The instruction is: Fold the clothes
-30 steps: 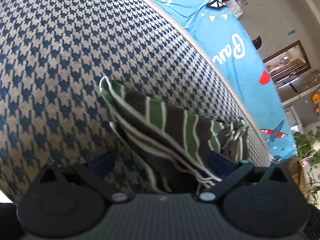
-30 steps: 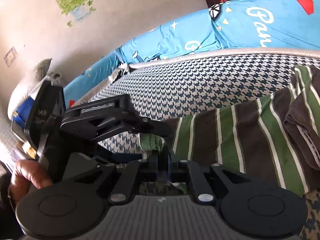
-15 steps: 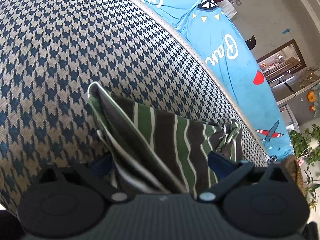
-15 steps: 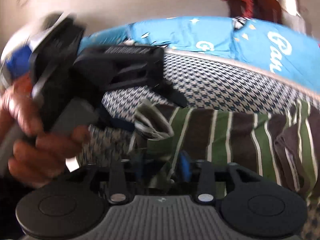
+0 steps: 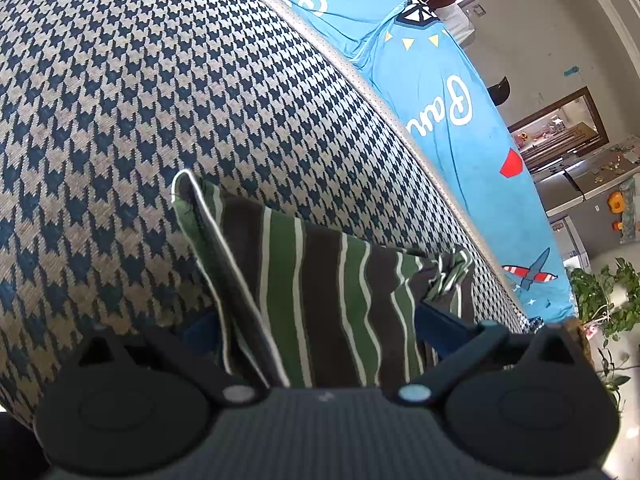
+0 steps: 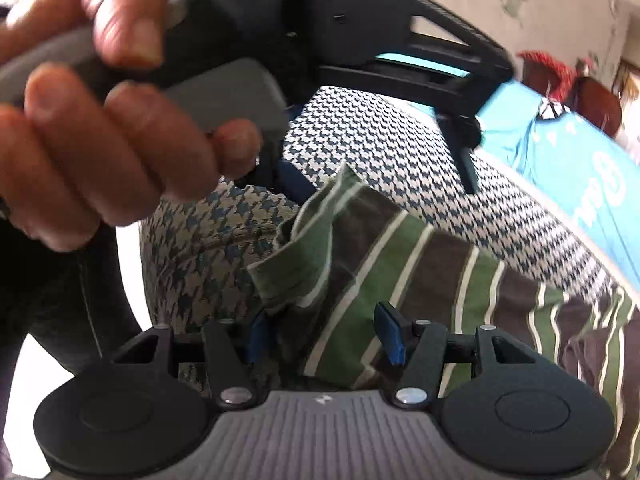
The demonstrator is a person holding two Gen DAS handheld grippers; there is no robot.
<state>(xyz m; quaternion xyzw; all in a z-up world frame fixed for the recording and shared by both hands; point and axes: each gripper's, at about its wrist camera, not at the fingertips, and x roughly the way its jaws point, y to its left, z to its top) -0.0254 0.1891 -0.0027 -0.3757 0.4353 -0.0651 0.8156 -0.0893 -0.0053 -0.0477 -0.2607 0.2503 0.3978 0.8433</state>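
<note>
A green and brown striped garment [image 5: 320,280] lies folded on a houndstooth cushion [image 5: 160,120]. In the left wrist view, my left gripper [image 5: 318,322] stands wide open, and the garment's folded end runs between its blue pads without being pinched. The right wrist view shows the same garment [image 6: 400,264] stretching off to the right. My right gripper [image 6: 324,334] is opening, with the garment's near edge loose between its blue pads. The left gripper [image 6: 382,180] hangs just above the garment's far corner, held by a hand [image 6: 100,140].
A bright blue sheet with white lettering [image 5: 440,100] covers the surface beyond the cushion's piped edge, also seen in the right wrist view [image 6: 580,168]. A leafy plant [image 5: 600,300] and a doorway to a kitchen lie far right. The cushion [image 6: 400,140] drops off at the left.
My right gripper went from shut on the garment's edge to open, rolling and moving closer to the left gripper and hand. The left gripper stayed put, and the fold in front of it settled slightly.
</note>
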